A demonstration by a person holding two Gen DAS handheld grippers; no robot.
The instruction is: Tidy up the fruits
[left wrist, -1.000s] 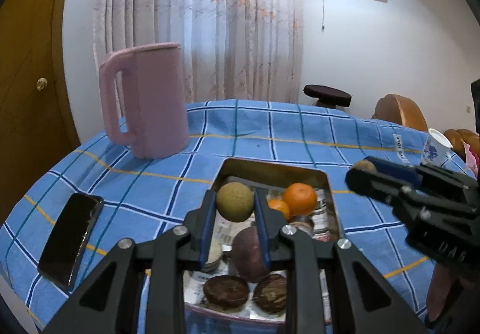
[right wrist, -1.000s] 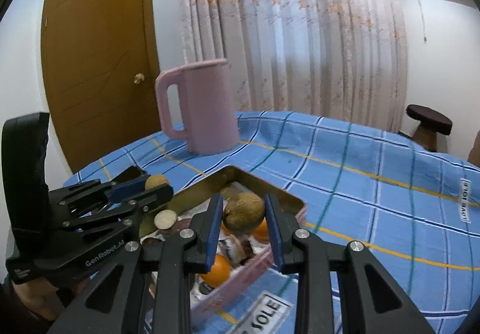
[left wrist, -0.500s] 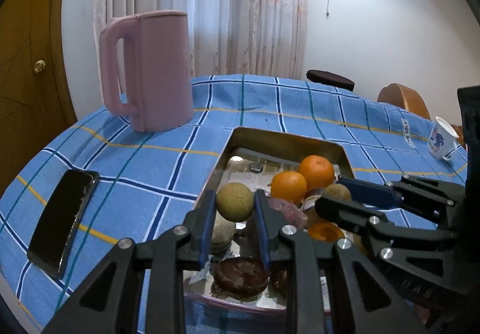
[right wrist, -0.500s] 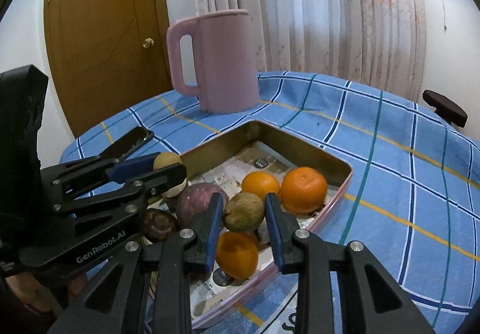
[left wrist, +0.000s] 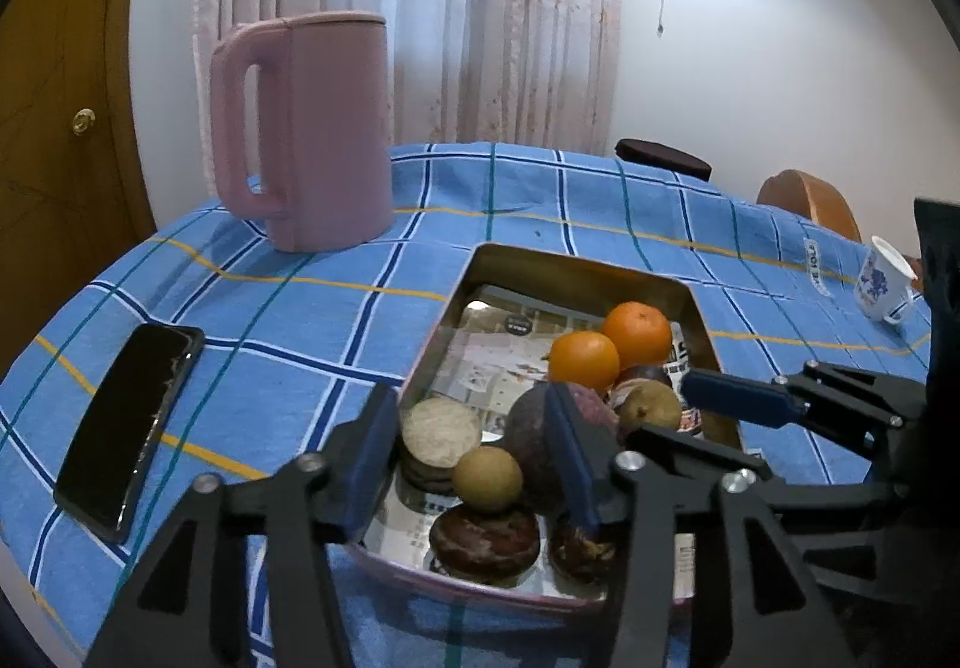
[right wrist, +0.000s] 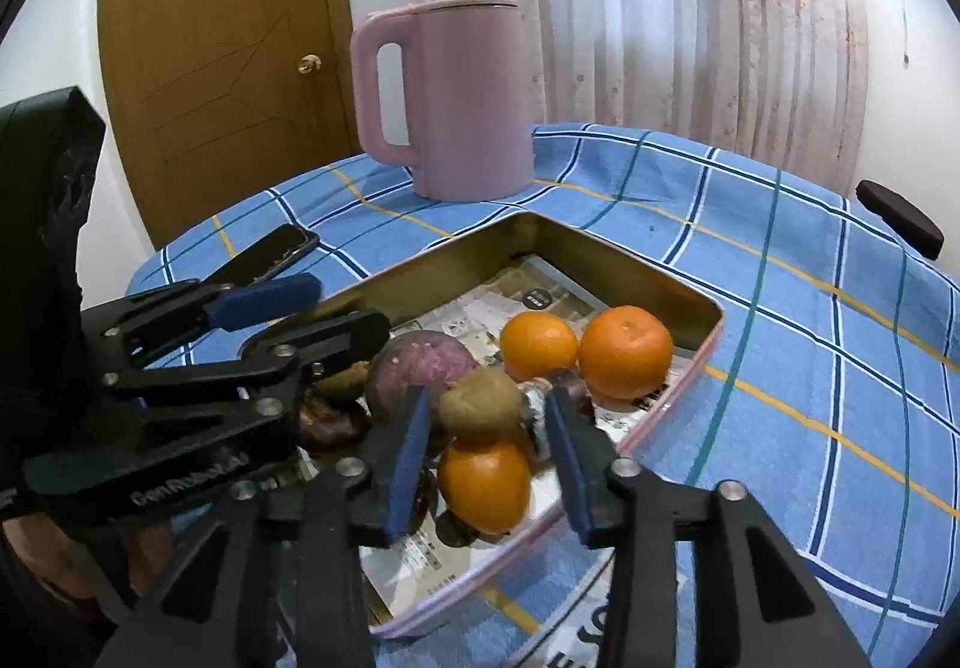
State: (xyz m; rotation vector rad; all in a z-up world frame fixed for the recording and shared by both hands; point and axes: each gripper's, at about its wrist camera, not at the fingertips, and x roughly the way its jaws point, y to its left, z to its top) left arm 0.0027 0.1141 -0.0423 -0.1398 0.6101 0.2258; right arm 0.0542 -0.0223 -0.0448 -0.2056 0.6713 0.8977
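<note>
A metal tray (left wrist: 576, 266) (right wrist: 624, 260) lined with newspaper holds two oranges (left wrist: 636, 332) (right wrist: 624, 350), a purple fruit (left wrist: 534, 440) (right wrist: 414, 368), dark round fruits (left wrist: 486, 542) and a third orange (right wrist: 483, 482). My left gripper (left wrist: 471, 452) is open over the tray's near left end; a small tan fruit (left wrist: 487, 479) lies loose between its jaws on the pile. My right gripper (right wrist: 486, 428) is open over the tray's near end; a brown kiwi-like fruit (right wrist: 480, 404) (left wrist: 651, 410) rests loose between its jaws.
A tall pink jug (left wrist: 312, 128) (right wrist: 456, 98) stands behind the tray. A black phone (left wrist: 129, 422) (right wrist: 270, 254) lies left of it. A white cup (left wrist: 882, 284) lies at the right. The table has a blue checked cloth (left wrist: 540, 200).
Both grippers came down to the tray and opened. The tan fruit left the left jaws and the brown fruit left the right jaws; both now rest on the pile.
</note>
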